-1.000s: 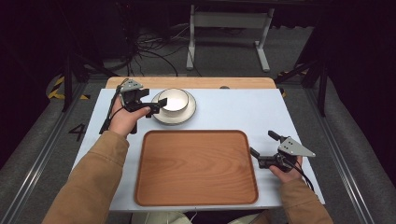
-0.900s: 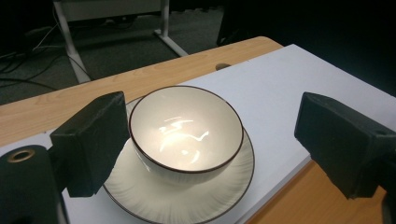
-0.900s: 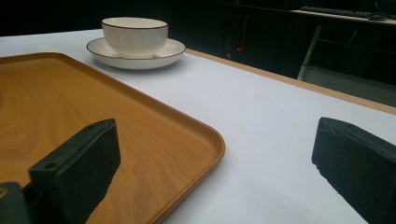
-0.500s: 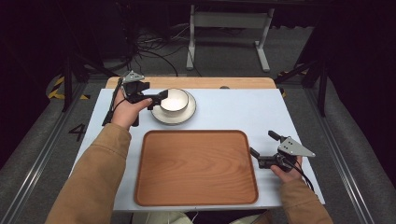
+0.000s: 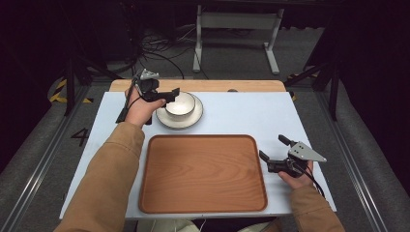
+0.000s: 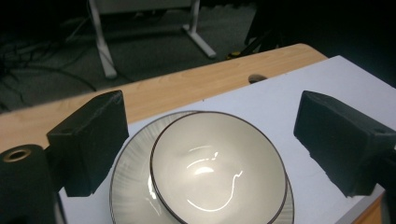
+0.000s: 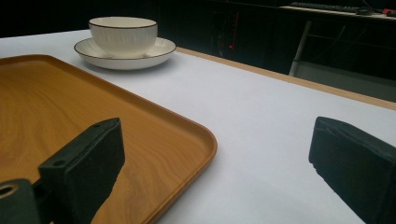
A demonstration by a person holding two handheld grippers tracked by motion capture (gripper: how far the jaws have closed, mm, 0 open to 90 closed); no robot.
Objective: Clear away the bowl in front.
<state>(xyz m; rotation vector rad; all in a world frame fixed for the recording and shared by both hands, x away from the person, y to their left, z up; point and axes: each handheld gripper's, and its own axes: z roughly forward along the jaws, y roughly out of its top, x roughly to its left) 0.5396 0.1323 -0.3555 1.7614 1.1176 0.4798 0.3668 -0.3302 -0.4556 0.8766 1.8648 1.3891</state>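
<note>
At far left of the table (image 5: 232, 111), bowl (image 5: 180, 104) on its saucer (image 5: 167, 121); left gripper (image 5: 169, 95) spread, apparently straddling the near rim, untouching; right gripper (image 5: 273, 151) spread, empty, well apart beside the tray (image 5: 203, 208)

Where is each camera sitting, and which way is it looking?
High view: sits above the person's side, looking forward and down at the white table, wooden tray, both sleeved forearms and the left gripper and right gripper.
Left gripper view: rides the left gripper, looking down between its open black jaws into the cream bowl on its cream plate.
Right gripper view: rides the right gripper, looking low across the tray corner, between its jaws, which have just been closing with nothing between them.
All three share the bowl and plate.
</note>
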